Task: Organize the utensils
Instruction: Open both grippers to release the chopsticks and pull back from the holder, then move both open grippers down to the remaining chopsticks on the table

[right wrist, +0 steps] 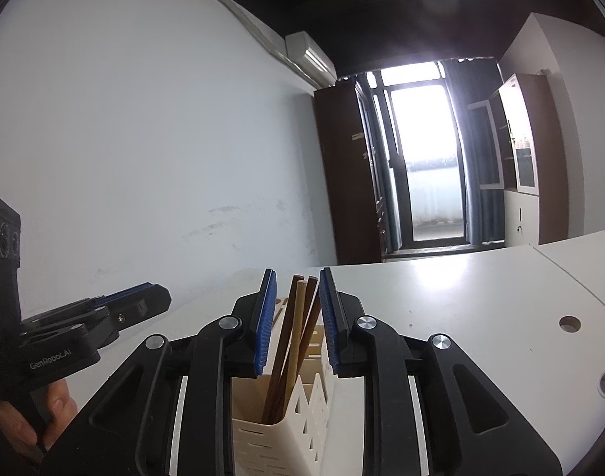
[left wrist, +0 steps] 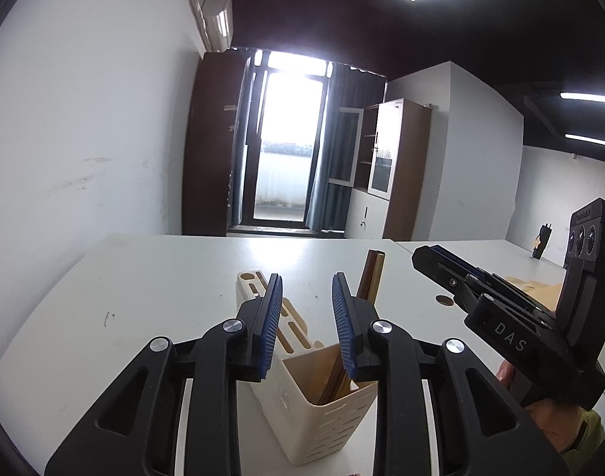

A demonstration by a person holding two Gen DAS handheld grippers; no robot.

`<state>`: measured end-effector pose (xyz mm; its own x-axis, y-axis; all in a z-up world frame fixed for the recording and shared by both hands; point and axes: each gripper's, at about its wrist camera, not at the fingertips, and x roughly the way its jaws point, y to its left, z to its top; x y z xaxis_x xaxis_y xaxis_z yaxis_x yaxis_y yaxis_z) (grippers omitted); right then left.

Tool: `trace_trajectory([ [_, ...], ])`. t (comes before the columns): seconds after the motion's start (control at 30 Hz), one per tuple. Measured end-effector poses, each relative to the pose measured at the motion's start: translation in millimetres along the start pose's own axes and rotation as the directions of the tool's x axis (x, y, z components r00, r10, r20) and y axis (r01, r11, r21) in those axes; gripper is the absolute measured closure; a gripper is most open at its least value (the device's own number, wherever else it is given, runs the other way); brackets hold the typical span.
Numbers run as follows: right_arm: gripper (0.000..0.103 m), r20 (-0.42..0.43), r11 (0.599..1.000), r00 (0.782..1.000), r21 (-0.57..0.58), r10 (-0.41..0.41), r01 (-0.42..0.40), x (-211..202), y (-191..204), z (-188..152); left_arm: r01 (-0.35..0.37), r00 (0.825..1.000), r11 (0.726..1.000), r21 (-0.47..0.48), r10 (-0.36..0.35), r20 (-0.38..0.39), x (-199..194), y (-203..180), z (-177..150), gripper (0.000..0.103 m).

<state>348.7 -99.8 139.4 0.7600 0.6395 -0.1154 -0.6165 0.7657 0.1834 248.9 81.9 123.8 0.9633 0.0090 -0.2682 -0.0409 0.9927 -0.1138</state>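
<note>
Three chopsticks [right wrist: 298, 329] stand in our caddy [right wrist: 280, 428]; right gripper [right wrist: 296, 321] and left gripper [left wrist: 306, 325] jaws apart; we lift straight up.

Tongs [right wrist: 293, 325] hide the holder's [right wrist: 259, 440] far compartments.

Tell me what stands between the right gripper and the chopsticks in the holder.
Nothing visible does. The right gripper is open, and the chopsticks rise from the cream utensil holder straight into the gap between its blue pads, apparently untouched. The left gripper, also open, sits off to the side.
</note>
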Motion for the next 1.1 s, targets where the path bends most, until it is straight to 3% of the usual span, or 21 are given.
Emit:
trace_trajectory([
  [0.2,0.069,-0.033,1.0,0.999,-0.006,-0.019,0.019,-7,1,-3,-0.007,1.0,1.0,0.016,0.008,-0.024,-7,-4,-2,0.071],
  [0.5,0.06,-0.088,0.998,0.994,-0.005,-0.058,0.058,-28,7,-11,-0.014,0.998,1.0,0.024,0.015,-0.059,-31,-9,-10,0.062],
  [0.77,0.056,-0.127,0.997,0.989,0.019,-0.074,0.077,-54,16,-27,-0.018,0.996,1.0,0.005,0.018,-0.09,-53,-12,-23,0.057],
  [1.1,0.049,-0.196,0.995,0.976,-0.035,-0.096,0.09,-66,35,-38,-0.022,0.989,1.0,-0.014,0.02,-0.143,-64,-11,-50,0.056],
])
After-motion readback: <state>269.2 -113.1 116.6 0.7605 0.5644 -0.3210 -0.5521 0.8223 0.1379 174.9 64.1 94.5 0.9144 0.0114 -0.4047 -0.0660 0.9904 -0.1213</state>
